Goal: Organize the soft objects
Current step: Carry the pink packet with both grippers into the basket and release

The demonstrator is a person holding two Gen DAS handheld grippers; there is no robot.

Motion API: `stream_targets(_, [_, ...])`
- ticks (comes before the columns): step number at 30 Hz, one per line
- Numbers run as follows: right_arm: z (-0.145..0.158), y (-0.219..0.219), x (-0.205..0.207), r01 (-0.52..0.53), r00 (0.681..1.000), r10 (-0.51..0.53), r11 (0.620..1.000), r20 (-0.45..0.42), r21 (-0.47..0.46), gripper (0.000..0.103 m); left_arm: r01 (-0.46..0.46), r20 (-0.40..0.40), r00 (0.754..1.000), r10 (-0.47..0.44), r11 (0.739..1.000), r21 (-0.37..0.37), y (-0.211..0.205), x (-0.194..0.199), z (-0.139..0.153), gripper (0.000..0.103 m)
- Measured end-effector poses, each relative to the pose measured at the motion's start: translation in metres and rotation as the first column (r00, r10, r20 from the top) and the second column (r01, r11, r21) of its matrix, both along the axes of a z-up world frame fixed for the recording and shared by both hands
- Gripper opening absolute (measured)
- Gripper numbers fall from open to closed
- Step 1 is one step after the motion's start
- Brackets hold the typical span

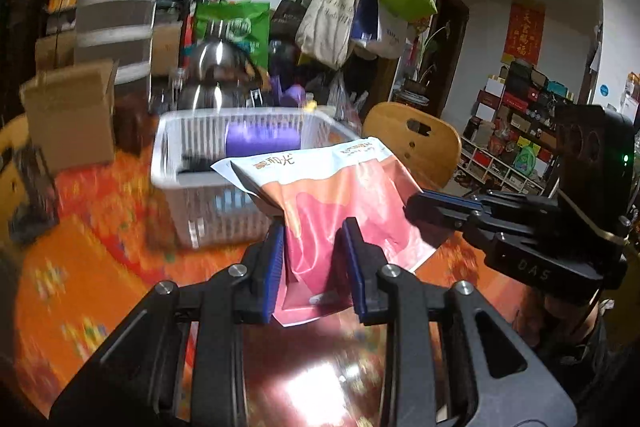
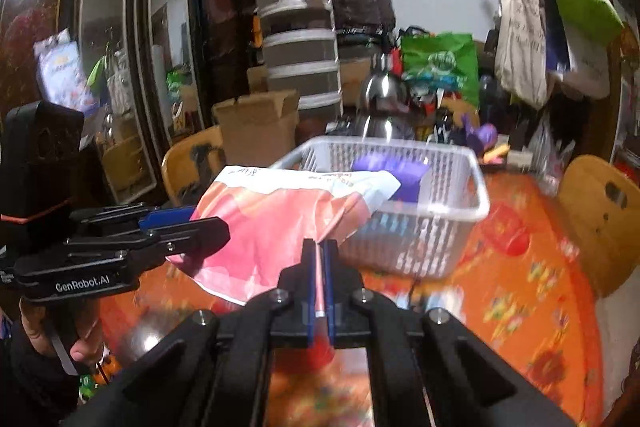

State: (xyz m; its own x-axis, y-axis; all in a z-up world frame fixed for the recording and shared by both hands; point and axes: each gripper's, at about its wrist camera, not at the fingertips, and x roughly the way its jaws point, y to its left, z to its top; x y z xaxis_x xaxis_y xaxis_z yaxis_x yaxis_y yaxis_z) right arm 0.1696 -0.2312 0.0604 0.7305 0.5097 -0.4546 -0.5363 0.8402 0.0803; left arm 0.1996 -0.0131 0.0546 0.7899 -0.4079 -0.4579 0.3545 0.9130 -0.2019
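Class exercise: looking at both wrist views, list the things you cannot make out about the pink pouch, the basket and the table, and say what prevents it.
- Pink-and-white soft plastic pouch: lettering too small and blurred in both views.
- White slatted plastic basket: the pouch hides the near contents; only a purple soft object shows.
- Orange patterned tablecloth: motion blur smears the pattern.
- Right gripper: its pads hide the pinched pouch edge.
- Left gripper: the pouch bottom is cut off behind its fingers.

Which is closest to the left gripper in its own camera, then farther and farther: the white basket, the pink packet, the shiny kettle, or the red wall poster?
1. Pink packet, between its fingers.
2. White basket, just behind.
3. Shiny kettle, beyond the basket.
4. Red wall poster, far right wall.
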Motion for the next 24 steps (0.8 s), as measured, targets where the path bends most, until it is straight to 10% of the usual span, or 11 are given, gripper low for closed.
stream_targets(10, [0.049, 0.007, 0.105, 0.05, 0.999, -0.049, 0.999, 0.022, -0.016, 0.003, -0.011, -0.006, 1.0, 0.011, 0.999, 0.048, -0.005, 0.122, 0.066, 0.026])
stream_targets(21, [0.019, 0.016, 0.177, 0.055, 0.997, -0.058, 0.997, -0.046, -0.047, 0.003, -0.05, -0.098, 0.994, 0.056, 0.997, 0.065, -0.004, 0.206, 0.027, 0.026])
stream_targets(24, [0.013, 0.016, 0.186, 0.071, 0.996, -0.074, 0.996, -0.055, -0.052, 0.005, -0.098, -0.093, 0.99, 0.106, 0.991, 0.086, 0.0, 0.217, 0.017, 0.041])
